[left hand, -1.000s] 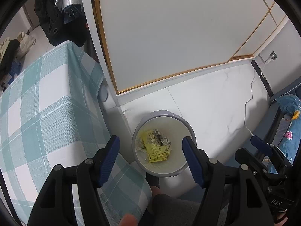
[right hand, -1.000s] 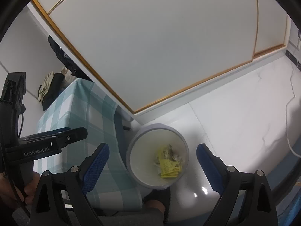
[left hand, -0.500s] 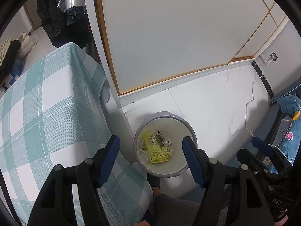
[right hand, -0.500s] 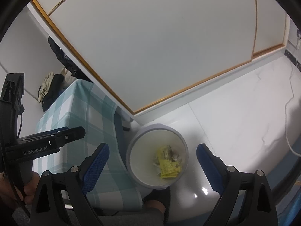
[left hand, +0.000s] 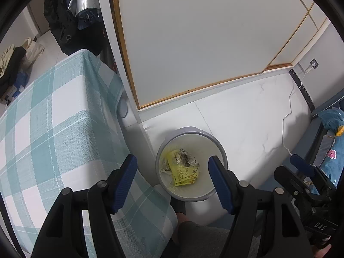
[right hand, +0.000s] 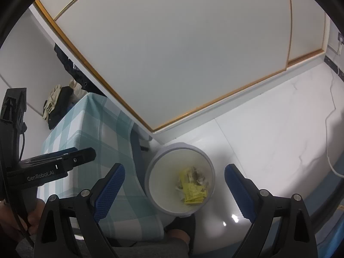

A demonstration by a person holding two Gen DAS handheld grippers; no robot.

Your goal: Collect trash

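1. The left gripper (left hand: pixel 172 178) is held with its jaws spread wide and nothing between the blue pads (left hand: pixel 125 177); it is pointed steeply down over the bin.
2. The right gripper (right hand: pixel 173 185) is likewise held wide open and empty, its blue pads (right hand: pixel 109 190) set either side of the same bin in its own view.
3. A round grey waste bin (left hand: pixel 222 158) is seen on the white floor below both grippers, just beside the corner of the table.
4. The collected trash (left hand: pixel 182 169) is found at the bottom of the bin: a yellow wrapper (right hand: pixel 193 193) with crumpled silvery scraps beside it.
5. To the left, a table covered by a teal-and-white checked cloth (left hand: pixel 49 129) is shown; its top is bare where visible.
6. Beyond the bin, white wall panels edged in wood (left hand: pixel 193 53) are seen, with a white cable (left hand: pixel 288 111) trailing across the floor.
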